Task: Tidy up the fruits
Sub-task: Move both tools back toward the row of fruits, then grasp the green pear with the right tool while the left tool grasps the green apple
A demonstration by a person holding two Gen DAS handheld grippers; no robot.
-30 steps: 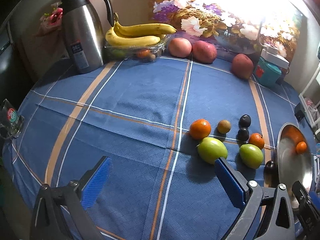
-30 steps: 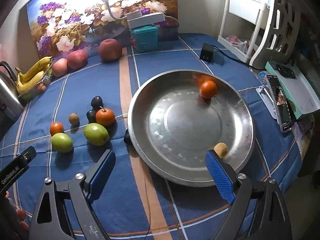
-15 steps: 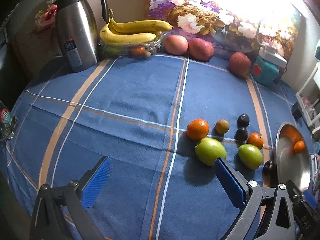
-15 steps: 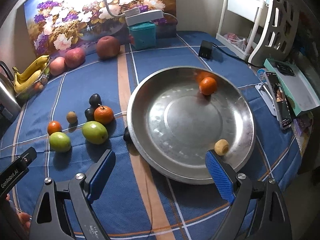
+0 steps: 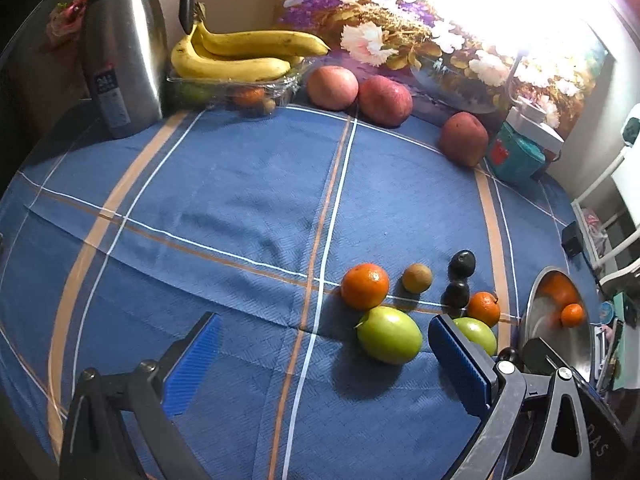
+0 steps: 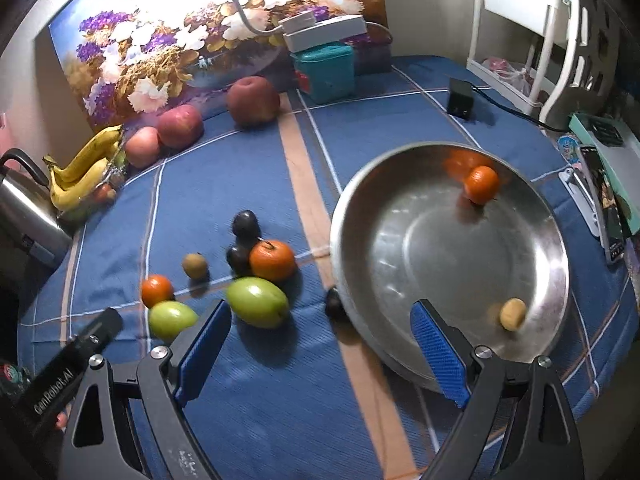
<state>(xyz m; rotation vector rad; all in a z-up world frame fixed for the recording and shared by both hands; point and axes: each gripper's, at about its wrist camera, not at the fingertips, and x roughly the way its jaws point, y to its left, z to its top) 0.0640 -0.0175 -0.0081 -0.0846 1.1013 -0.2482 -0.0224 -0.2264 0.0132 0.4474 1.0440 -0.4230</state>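
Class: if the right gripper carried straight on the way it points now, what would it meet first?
Probably the small dark fruit against the steel pan's rim, or bare tablecloth just short of it; depth is unclear. The right gripper is open and empty.

Oranges: three, two on the cloth (image 6: 273, 260) (image 6: 157, 290), one in the steel pan (image 6: 481, 184). Green fruits: two (image 6: 257, 302) (image 6: 171, 319). Dark plums: three (image 6: 245, 224) (image 6: 238, 258) (image 6: 333, 304). Small brown fruits: two (image 6: 195, 265) (image 6: 513, 313). Red apples: three, upper left (image 6: 253, 101) (image 6: 179, 125) (image 6: 142, 146). Banana bunch: one (image 5: 240, 54). Pan: one (image 6: 556, 256). Thermos: one (image 5: 120, 52).
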